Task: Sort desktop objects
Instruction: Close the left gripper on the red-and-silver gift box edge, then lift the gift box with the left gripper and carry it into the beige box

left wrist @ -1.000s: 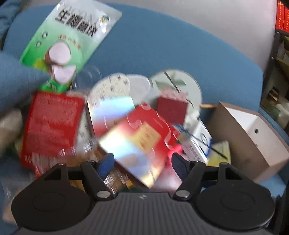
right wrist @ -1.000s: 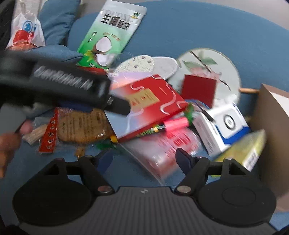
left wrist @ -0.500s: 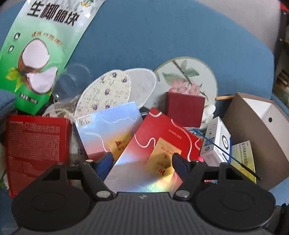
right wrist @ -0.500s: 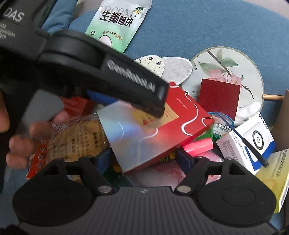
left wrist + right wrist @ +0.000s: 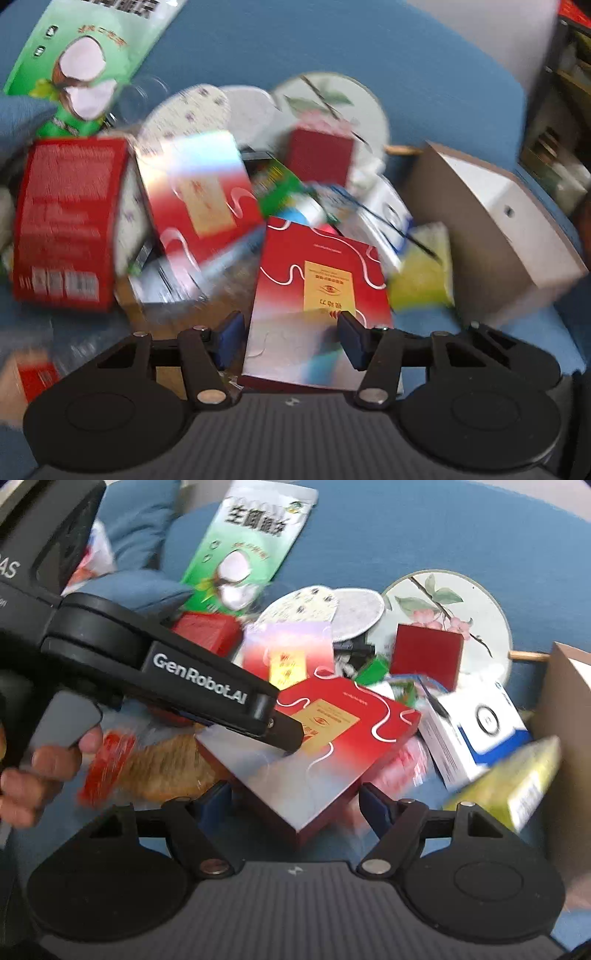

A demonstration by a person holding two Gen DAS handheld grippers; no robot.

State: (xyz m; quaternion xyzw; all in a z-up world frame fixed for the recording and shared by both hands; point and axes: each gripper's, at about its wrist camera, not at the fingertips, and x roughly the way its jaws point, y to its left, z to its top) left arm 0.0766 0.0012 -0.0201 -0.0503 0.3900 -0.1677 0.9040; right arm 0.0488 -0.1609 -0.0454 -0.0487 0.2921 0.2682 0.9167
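Your left claw (image 5: 288, 339) holds the red-and-silver box (image 5: 317, 295) between its blue pads (image 5: 229, 338), fingers closed against its two side edges; the box hangs just in front of the clutter heaped on the blue cushion (image 5: 332, 44). Only the right wrist view shows this claw from outside (image 5: 284, 734): its black body reads "GenRobot.AI", your left hand (image 5: 44, 760) wraps its grey trigger, and its tip lies on the box's (image 5: 332, 738) top face. Your right claw (image 5: 295, 805) stands wide open, the box's near corner between its fingers without contact. Behind the box lies a second red-and-silver box (image 5: 199, 192), blurred in both views. The green coconut packet (image 5: 251, 554) beyond it bears large Chinese characters, cut off in the left view. Right of the box, the white-and-blue carton (image 5: 476, 731) shows a round logo too blurred to read. The floral round fan (image 5: 443, 605) and dark red square box (image 5: 426, 655) lie behind it; the brown cardboard box (image 5: 491, 229) stands at far right.
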